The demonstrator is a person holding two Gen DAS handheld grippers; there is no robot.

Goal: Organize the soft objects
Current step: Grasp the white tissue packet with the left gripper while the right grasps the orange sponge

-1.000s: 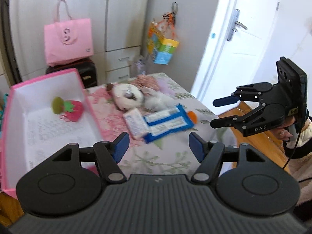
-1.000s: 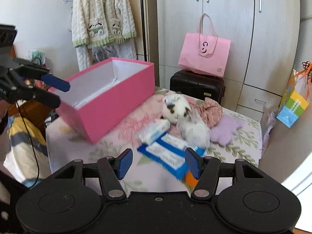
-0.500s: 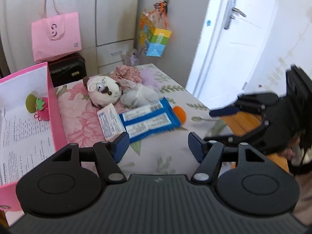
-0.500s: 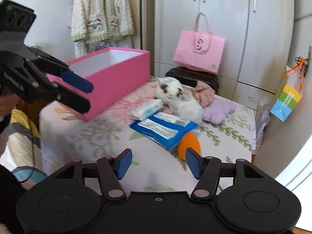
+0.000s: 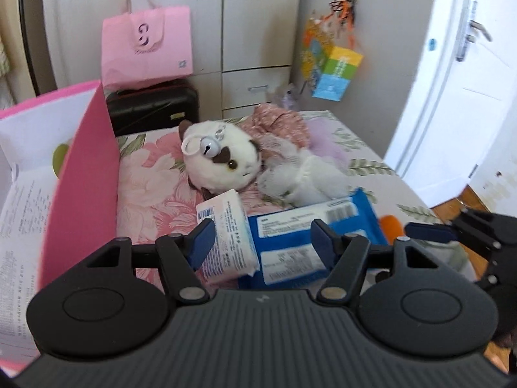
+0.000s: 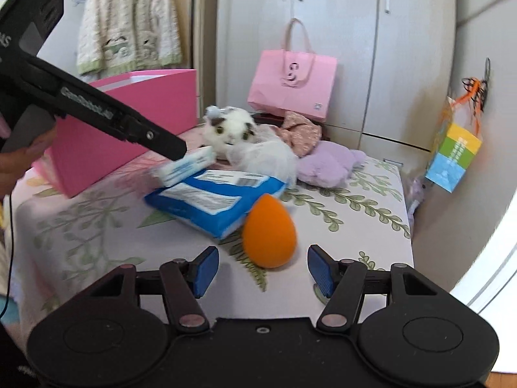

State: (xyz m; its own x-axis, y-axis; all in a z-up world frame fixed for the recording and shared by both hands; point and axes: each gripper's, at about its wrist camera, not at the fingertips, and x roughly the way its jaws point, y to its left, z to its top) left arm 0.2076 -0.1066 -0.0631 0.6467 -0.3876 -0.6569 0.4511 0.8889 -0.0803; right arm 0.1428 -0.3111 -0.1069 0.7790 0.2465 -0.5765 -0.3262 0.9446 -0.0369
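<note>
Both grippers have closed in; orange egg-shaped sponge (image 6: 269, 231) lies untouched.

On my left tool (image 6: 181, 148) a pale printed word runs along the arm, too blurred for me to read. The pink bag (image 6: 292, 87) shows an S-shaped logo. Print and barcodes on the blue pack (image 5: 303, 245) and white pack (image 5: 227, 232) stay illegible.

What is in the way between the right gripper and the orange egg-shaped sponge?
Nothing visible. In the right wrist view the right gripper is open, and the orange sponge sits on the flowered bedspread just ahead of its fingertips. The blue packet lies beside the sponge, farther back.
</note>
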